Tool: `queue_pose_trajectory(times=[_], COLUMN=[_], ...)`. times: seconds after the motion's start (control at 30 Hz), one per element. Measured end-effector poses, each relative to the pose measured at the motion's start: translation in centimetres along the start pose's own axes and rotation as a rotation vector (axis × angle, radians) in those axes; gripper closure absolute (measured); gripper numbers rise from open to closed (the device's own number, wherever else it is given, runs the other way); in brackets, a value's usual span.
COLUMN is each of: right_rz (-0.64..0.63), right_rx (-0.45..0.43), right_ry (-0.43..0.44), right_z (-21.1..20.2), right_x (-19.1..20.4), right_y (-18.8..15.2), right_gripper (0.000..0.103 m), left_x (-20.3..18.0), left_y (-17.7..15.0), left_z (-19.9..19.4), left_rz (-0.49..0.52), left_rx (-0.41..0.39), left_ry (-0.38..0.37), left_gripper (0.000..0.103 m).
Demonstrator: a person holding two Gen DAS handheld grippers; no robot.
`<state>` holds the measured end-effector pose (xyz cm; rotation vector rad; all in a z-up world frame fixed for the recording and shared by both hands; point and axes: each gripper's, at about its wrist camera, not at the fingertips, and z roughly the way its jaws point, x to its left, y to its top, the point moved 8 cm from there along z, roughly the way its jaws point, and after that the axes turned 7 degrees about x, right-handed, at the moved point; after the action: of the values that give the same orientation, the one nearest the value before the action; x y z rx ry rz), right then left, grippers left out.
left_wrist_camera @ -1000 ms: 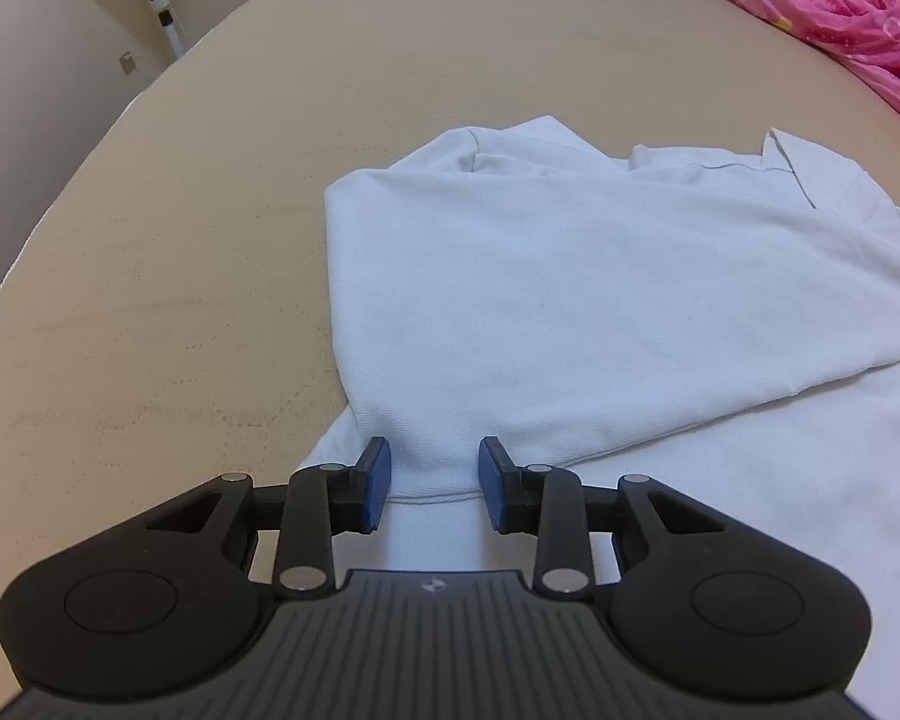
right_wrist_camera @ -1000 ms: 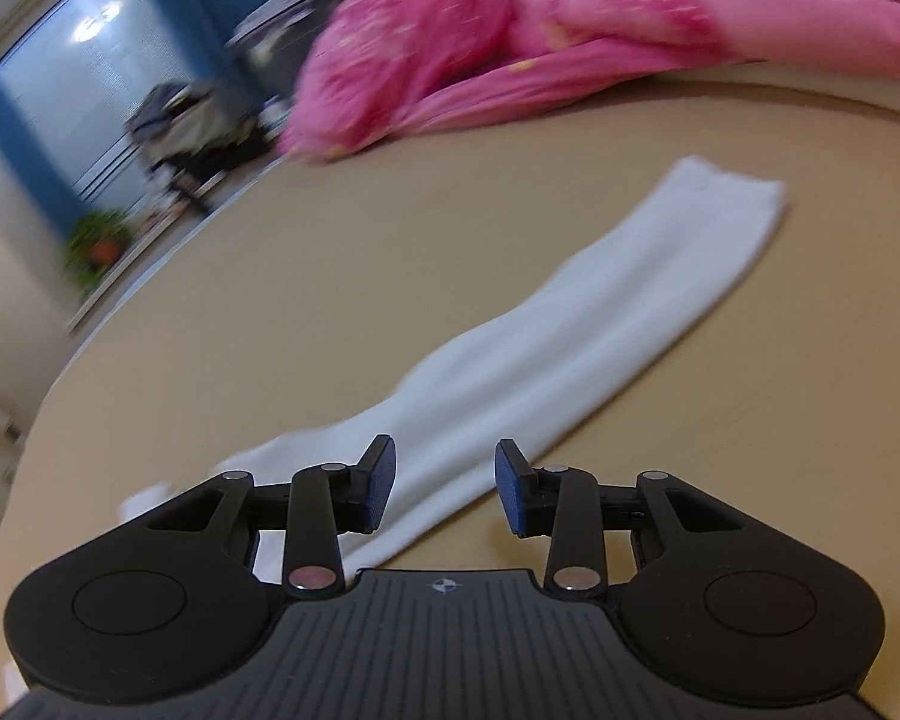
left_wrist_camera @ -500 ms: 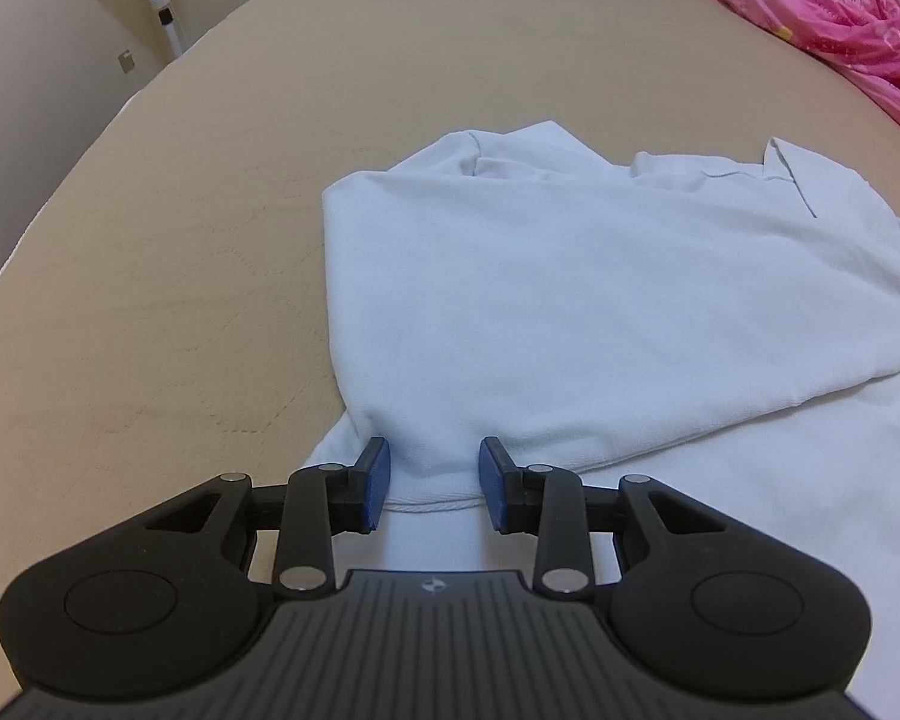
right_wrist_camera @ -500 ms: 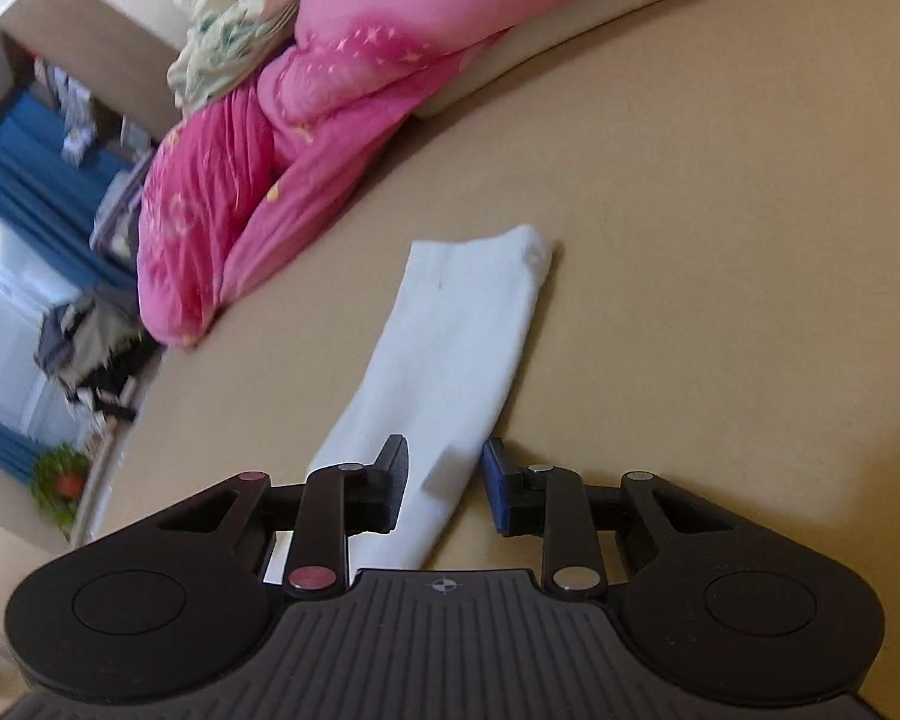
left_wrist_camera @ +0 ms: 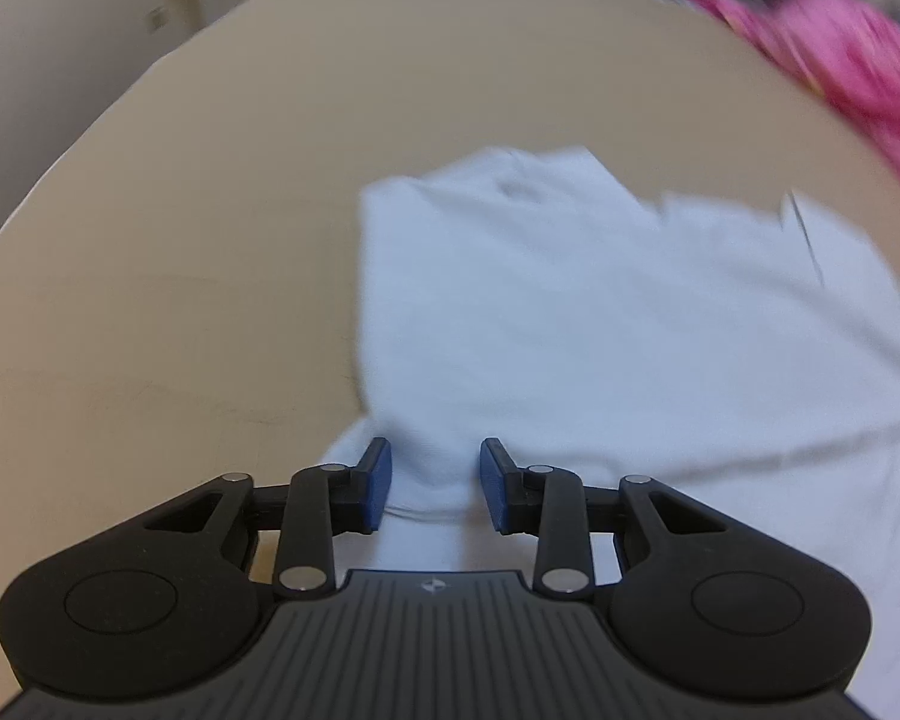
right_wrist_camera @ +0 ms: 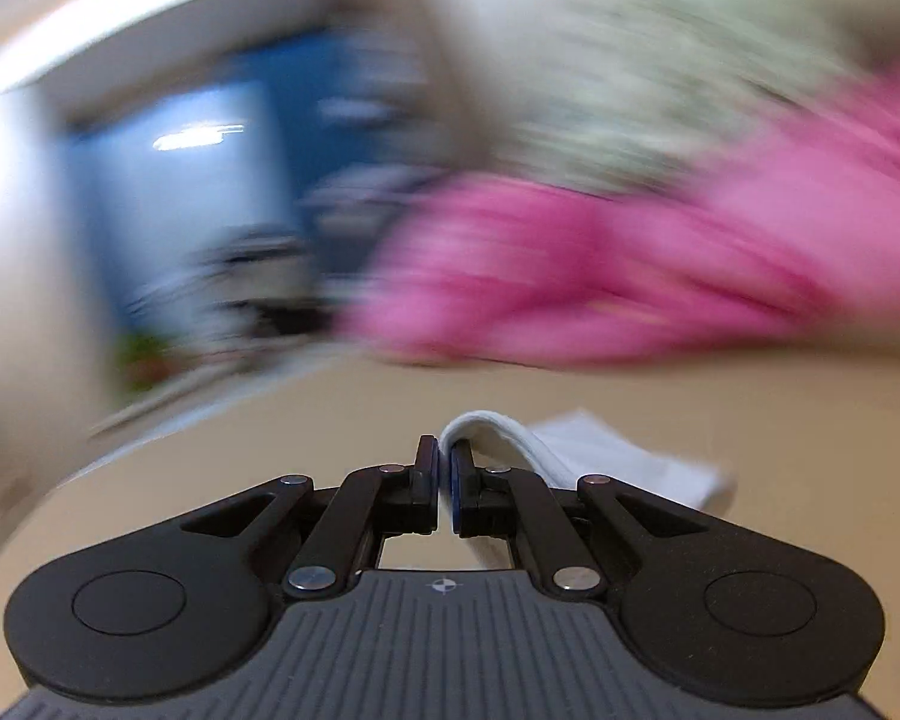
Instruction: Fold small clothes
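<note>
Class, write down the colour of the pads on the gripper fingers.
Blue. The pads show best in the left wrist view, where the left gripper is open over the white shirt.

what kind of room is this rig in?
Probably a bedroom. The white shirt lies on a wide tan mattress-like surface, pink bedding is heaped at its far edge, and a blurred window with blue curtains shows behind. The blur hides finer detail.
</note>
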<state>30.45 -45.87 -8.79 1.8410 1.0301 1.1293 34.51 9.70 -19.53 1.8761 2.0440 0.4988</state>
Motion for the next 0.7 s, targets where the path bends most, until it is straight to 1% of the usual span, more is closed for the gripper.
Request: queue_pose_trajectory(times=[0.03,0.07,0.1,0.13,0.17,0.2,0.23,0.27,0.3,0.33,0.37,0.4,0.43,0.5,0.53,0.57,0.63,0.67,0.7], right_rz=[-0.074,-0.143,-0.182,-0.201,-0.218,-0.242,-0.269,-0.301,-0.346,-0.399,-0.447,-0.479,-0.496,-0.503,-0.509,-0.519,-0.516,-0.495,-0.468], right_rx=[-0.003,-0.003,0.008,0.039,0.096,0.162,0.252,0.381,0.512,0.616,0.679,0.701,0.703,0.691,0.684,0.675,0.649,0.641,0.634], right_ry=[0.094,0.186,0.271,0.356,0.439,0.498,0.548,0.593,0.621,0.626,0.612,0.6,0.598,0.59,0.573,0.55,0.485,0.439,0.405], right_z=[-0.8,-2.0,-3.1,-4.2,-5.3,-6.0,-6.4,-6.6,-6.8,-7.2,-7.8,-8.5,-9.2,-10.2,-10.4,-10.8,-10.5,-10.1,-9.7], right_x=[5.5,10.9,15.5,19.6,23.6,26.6,29.0,30.9,32.0,32.4,32.1,31.4,30.6,28.4,26.9,25.6,22.4,20.6,18.9], right_y=[-0.7,-2.1,-3.8,-6.0,-8.8,-11.6,-15.0,-19.0,-22.6,-25.6,-27.4,-28.0,-27.6,-25.3,-23.8,-22.5,-19.9,-18.3,-17.3], right_gripper=[0.1,0.1,0.1,0.1,0.099,0.097,0.093,0.085,0.084,0.084,0.084,0.084,0.083,0.079,0.078,0.074,0.065,0.061,0.061], left_x=[0.8,1.5,2.5,3.4,4.3,4.8,5.2,5.2,5.2,5.1,4.9,4.7,4.5,4.4,4.3,4.2,3.7,3.4,3.1], left_y=[0.4,0.8,1.2,1.5,1.7,1.8,1.9,1.9,1.8,1.8,1.8,1.8,1.9,2.1,2.2,2.4,2.5,2.5,2.4], left_z=[-0.6,-1.2,-1.8,-2.2,-2.4,-2.5,-2.4,-2.3,-2.2,-2.1,-1.9,-1.9,-1.8,-1.4,-1.2,-0.9,0.0,0.8,1.5], left_rz=[-0.037,-0.064,-0.101,-0.137,-0.18,-0.21,-0.23,-0.242,-0.247,-0.249,-0.252,-0.256,-0.264,-0.276,-0.282,-0.29,-0.304,-0.315,-0.325], left_rx=[-0.032,-0.061,-0.089,-0.103,-0.109,-0.107,-0.099,-0.087,-0.077,-0.067,-0.058,-0.052,-0.044,-0.027,-0.02,-0.014,0.006,0.028,0.046], left_ry=[0.002,0.009,0.015,0.008,-0.012,-0.033,-0.055,-0.078,-0.094,-0.11,-0.132,-0.157,-0.189,-0.234,-0.259,-0.298,-0.364,-0.394,-0.4], left_gripper=[0.067,0.07,0.071,0.074,0.074,0.074,0.074,0.074,0.074,0.074,0.074,0.074,0.074,0.074,0.074,0.074,0.074,0.074,0.074])
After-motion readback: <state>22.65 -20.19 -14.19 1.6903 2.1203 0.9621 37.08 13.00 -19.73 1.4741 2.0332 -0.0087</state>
